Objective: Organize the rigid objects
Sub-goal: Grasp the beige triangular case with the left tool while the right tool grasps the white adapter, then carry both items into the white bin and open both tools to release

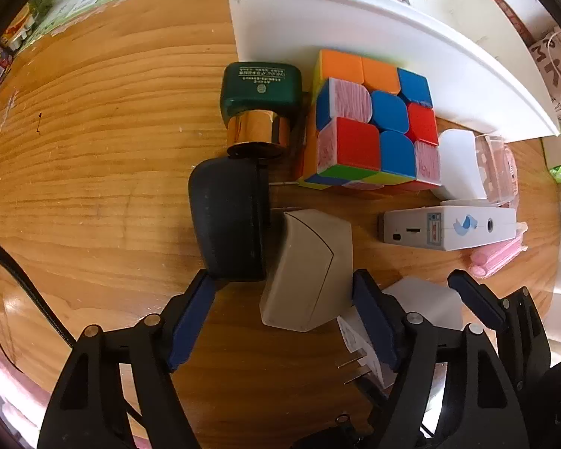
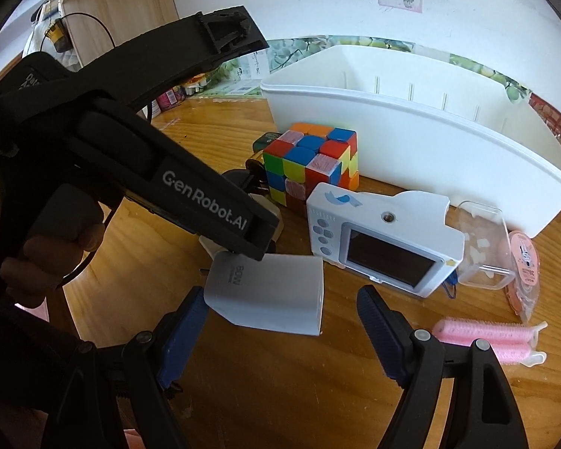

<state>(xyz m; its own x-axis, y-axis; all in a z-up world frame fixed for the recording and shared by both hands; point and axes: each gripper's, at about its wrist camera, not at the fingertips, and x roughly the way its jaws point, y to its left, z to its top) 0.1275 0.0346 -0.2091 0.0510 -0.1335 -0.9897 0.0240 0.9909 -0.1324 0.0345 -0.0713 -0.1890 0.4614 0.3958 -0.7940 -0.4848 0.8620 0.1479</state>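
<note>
Clutter sits on your wooden tabletop (image 1: 93,149) in front of the white bin (image 2: 411,142); puzzle cube (image 1: 374,127) is just beside the bin wall, green bottle w/ gold cap (image 1: 260,108) lying on its side to the cube's left. Your left gripper (image 1: 280,318) points down over a beige wedge-shaped block (image 1: 306,273); jaws part open, block between them, right pad looks to touch its edge, left pad clear of it, so no grip. Black case (image 1: 228,220) lies beside the block. Your right gripper (image 2: 280,321) is wide, nothing held; white charger (image 2: 269,292) lies between its pads, apart from both. White toy camera (image 2: 381,239) lies screen-up near the cube; clear plastic box (image 2: 482,247) right of it; pink hair roller (image 2: 486,340) nearer you, by the right finger.
</note>
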